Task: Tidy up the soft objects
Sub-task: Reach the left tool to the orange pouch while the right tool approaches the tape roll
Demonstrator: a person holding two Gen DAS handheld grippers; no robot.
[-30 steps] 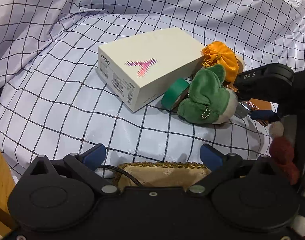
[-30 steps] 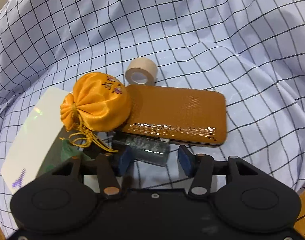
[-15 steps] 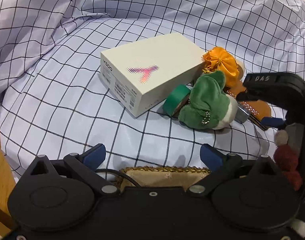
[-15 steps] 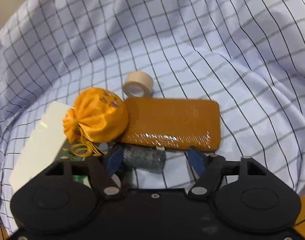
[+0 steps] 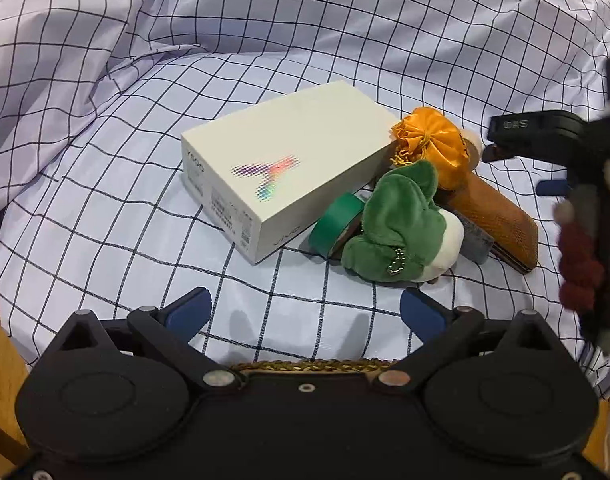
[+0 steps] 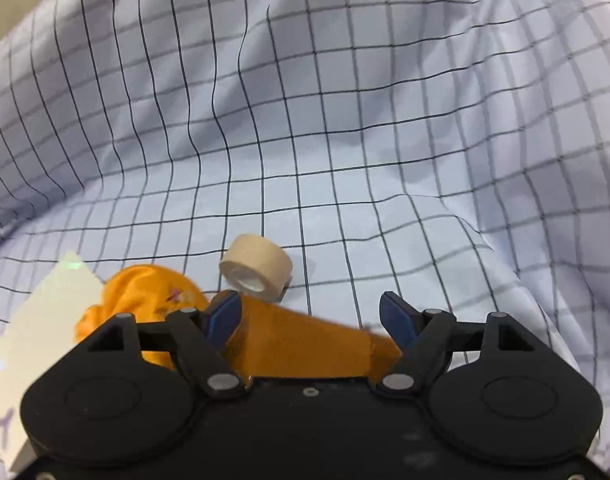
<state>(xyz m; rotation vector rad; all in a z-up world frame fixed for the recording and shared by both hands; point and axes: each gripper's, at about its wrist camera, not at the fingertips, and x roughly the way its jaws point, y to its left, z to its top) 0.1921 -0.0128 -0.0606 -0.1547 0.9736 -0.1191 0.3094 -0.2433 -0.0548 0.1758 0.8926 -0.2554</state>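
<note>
On the checked cloth (image 5: pixel 105 220) lie a green plush (image 5: pixel 397 224), an orange drawstring pouch (image 5: pixel 433 148), a green tape roll (image 5: pixel 333 220), a grey block (image 5: pixel 475 240) and a brown textured case (image 5: pixel 497 216), all beside a white box (image 5: pixel 281 160). My left gripper (image 5: pixel 305 312) hangs open in front of the pile, holding nothing. My right gripper (image 6: pixel 311 314) hovers above the case (image 6: pixel 305 348) with its jaws opening and nothing pressed between them. The pouch (image 6: pixel 145 296) is at its left and a beige tape roll (image 6: pixel 257 268) just ahead.
A gold-trimmed beige edge (image 5: pixel 309 365) peeks out under my left gripper. A dark red and white fuzzy thing (image 5: pixel 579 264) hangs at the right edge. Cloth folds rise behind and to the left (image 5: pixel 65 40). Wooden floor (image 5: pixel 1 360) shows at the lower left.
My right gripper opened, let go of the grey block and drew back up and away from the pile. The left gripper barely moved.
</note>
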